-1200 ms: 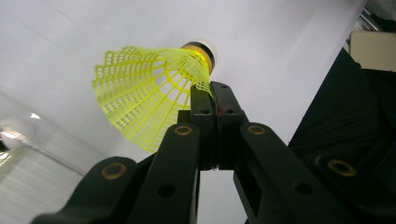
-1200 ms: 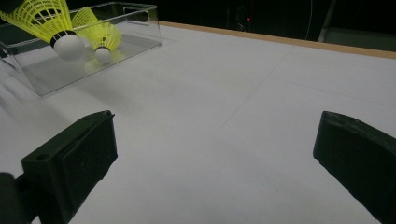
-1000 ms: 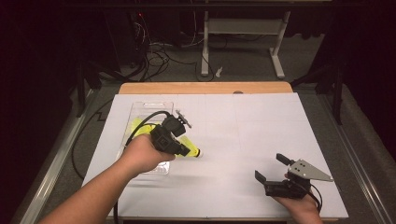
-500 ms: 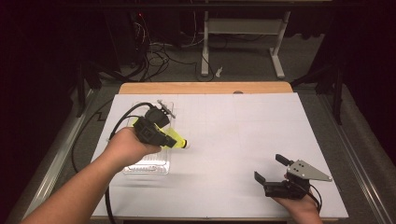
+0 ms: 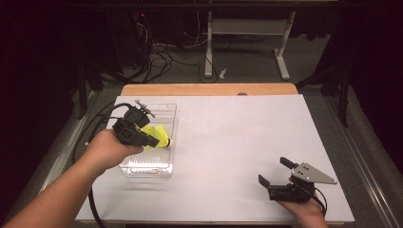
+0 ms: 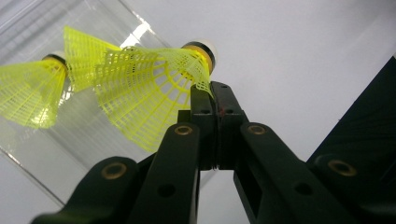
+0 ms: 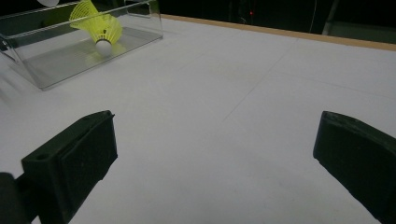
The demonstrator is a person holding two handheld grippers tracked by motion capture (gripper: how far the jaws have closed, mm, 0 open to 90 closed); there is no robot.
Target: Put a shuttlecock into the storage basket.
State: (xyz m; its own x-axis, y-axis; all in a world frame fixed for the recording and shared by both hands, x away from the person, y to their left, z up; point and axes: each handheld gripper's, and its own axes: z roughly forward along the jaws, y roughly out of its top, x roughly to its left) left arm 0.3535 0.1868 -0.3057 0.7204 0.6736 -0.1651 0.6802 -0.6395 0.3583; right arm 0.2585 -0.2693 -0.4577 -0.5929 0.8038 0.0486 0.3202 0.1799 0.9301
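Note:
My left gripper [image 5: 156, 140] is shut on the mesh skirt of a yellow shuttlecock [image 5: 160, 134] and holds it over a clear plastic tray [image 5: 148, 167] at the table's left. In the left gripper view the jaws [image 6: 215, 93] meet on the skirt's edge, and the shuttlecock [image 6: 149, 88] has its white cork pointing away. A second yellow shuttlecock [image 6: 29, 91] lies in the tray [image 6: 98, 135] behind it. My right gripper [image 5: 273, 172] rests open near the front right edge with nothing between its jaws [image 7: 215, 158]. From there a yellow shuttlecock [image 7: 99, 27] shows inside the tray [image 7: 60, 60].
White paper [image 5: 237, 142] covers the table, with a wooden edge [image 5: 209, 89] at the back. The left gripper's black cable [image 5: 97, 124] loops off the table's left side. Desk legs and cables stand on the floor beyond.
My left hand has carried the shuttlecock leftward, from the tray's right edge to above the tray. The right gripper has stayed still and open.

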